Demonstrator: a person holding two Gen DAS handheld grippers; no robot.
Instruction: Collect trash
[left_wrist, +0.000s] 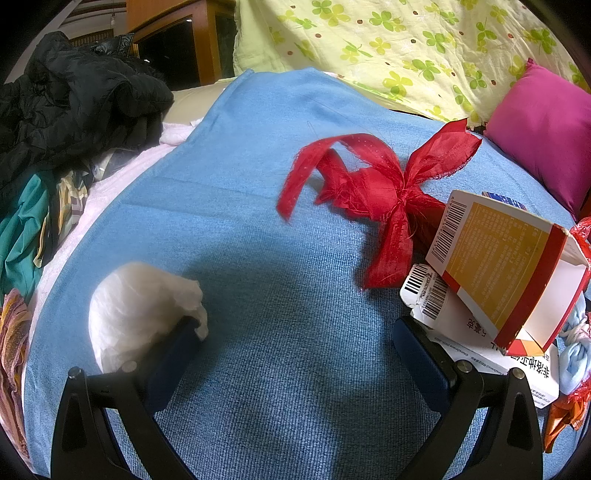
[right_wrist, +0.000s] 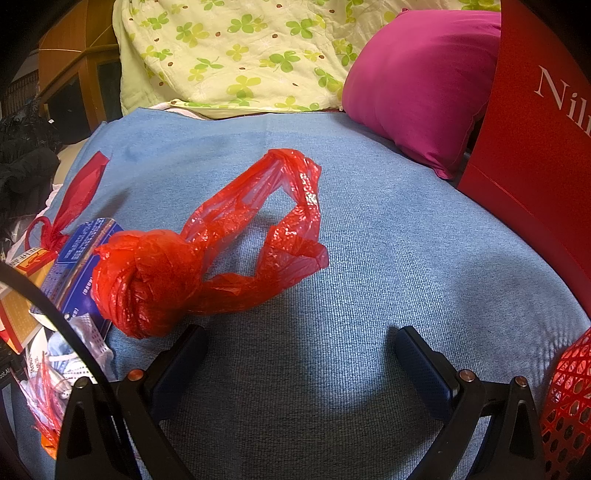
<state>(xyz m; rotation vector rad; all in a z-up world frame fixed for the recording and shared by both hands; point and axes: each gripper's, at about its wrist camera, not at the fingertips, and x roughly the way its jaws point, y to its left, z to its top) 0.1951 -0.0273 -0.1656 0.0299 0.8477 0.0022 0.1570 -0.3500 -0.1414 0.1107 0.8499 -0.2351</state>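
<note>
**Both tongs spread over the blue blanket, nothing gripped**

Left tongs (left_wrist: 297, 330): I see the fingers wide apart, empty, low over the blue blanket (left_wrist: 258, 240) on the bed. White crumpled tissue wad (left_wrist: 142, 314) sits against the outer side of my left finger (left_wrist: 173, 354), not between the two. Right finger (left_wrist: 421, 362) overlaps the edge of a flattened white carton with barcodes (left_wrist: 443, 317). An open yellow-and-red box (left_wrist: 506, 266) lies tilted on top of that carton. Just beyond, a red fabric ribbon bow (left_wrist: 380, 188) lies on the blanket, touching the box corner. Far left: pile of dark clothes (left_wrist: 74, 107).

Right tongs (right_wrist: 301, 349): also spread, empty. Knotted red plastic bag (right_wrist: 177, 273) lies right ahead of the left finger (right_wrist: 184, 354); I can't tell if they touch. Its handles loop out toward centre. A blue printed box (right_wrist: 79, 258) sits behind the knot at left. Red mesh basket (right_wrist: 569, 402) at the right edge, near the right finger. A red paper bag (right_wrist: 535, 147) stands further right. Beyond: magenta pillow (right_wrist: 417, 85), then a clover-print quilt (right_wrist: 229, 55).
</note>
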